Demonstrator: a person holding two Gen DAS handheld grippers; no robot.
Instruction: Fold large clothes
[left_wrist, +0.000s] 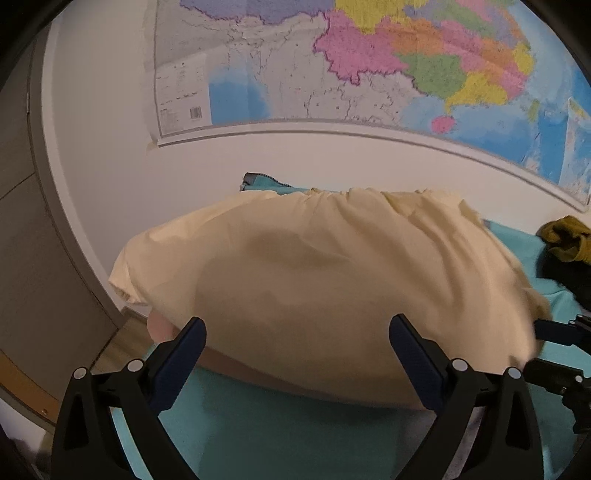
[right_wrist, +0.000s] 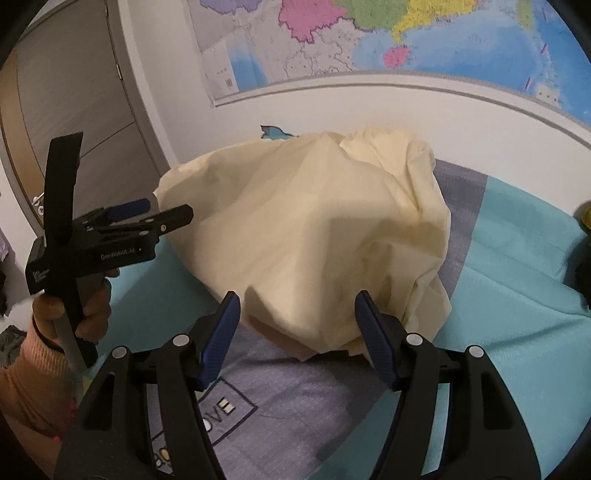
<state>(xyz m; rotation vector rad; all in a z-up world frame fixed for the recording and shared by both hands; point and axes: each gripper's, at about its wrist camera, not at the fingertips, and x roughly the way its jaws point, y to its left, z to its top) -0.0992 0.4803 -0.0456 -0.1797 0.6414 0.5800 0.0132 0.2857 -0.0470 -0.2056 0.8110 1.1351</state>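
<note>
So the cream garment (right_wrist: 314, 236) was sitting in a loose, puffed-up heap on the teal bedspread (right_wrist: 517, 314), pushed toward the wall under the big map (left_wrist: 369, 66), with its near edge spilling over a grey-lilac printed panel (right_wrist: 295, 406) of the bedding. Both grippers were pointed down at it from the near side, which to me read like lining up to grab the front hem rather than being mid-fold. The right gripper (right_wrist: 297, 339) had its jaws spread wide with nothing pinched; the cloth edge sat just past the blue pads, and I couldn't say for sure whether it brushed them. The left gripper (left_wrist: 297, 354) was the same deal, jaws wide apart and the fabric lying beyond the tips, not clamped. From the right view you could see the left one off to the side, held up in a hand (right_wrist: 92, 314) with a peach sleeve, near the garment's left corner. Containers: honestly none in either view. The only other stuff was a mustard and dark clothing pile (left_wrist: 569, 251) over at the right edge of the bed, well apart from the cream one.
</note>
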